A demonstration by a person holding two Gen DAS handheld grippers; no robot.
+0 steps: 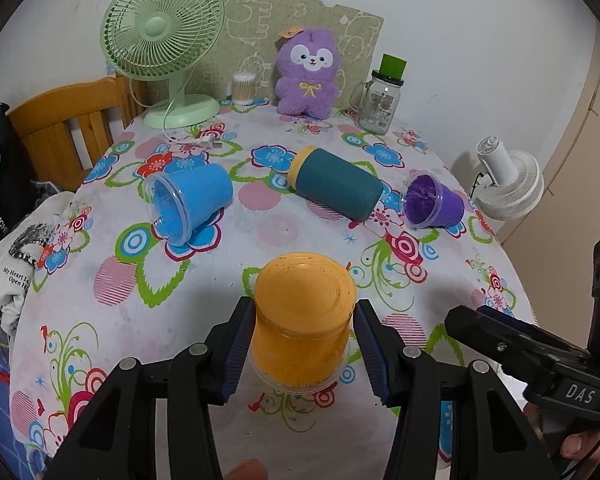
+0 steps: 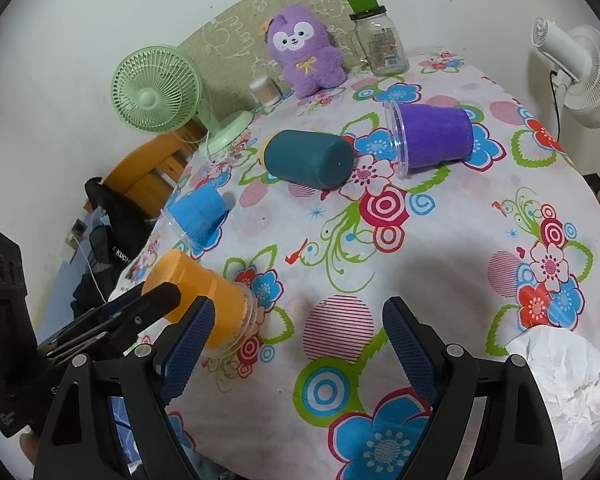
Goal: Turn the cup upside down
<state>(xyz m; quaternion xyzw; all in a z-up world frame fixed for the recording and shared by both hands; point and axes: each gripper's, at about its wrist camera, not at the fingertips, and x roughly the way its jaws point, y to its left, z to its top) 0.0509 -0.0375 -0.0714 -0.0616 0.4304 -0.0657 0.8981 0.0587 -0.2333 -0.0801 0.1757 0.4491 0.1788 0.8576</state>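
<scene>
An orange cup (image 1: 304, 320) stands upside down on the flowered tablecloth (image 1: 228, 248), base up, rim on the cloth. My left gripper (image 1: 303, 348) is shut on the orange cup, one finger on each side. The cup also shows in the right wrist view (image 2: 196, 292), tilted, at the table's left edge. My right gripper (image 2: 296, 348) is open and empty above the cloth. A blue cup (image 1: 188, 204), a teal cup (image 1: 334, 184) and a purple cup (image 1: 432, 200) lie on their sides further back.
A green fan (image 1: 164, 48), a cotton swab box (image 1: 243, 88), a purple plush toy (image 1: 306, 72) and a glass jar (image 1: 378, 100) stand along the back wall. A white fan (image 1: 508, 180) stands beyond the right edge. Crumpled white paper (image 2: 564, 380) lies front right.
</scene>
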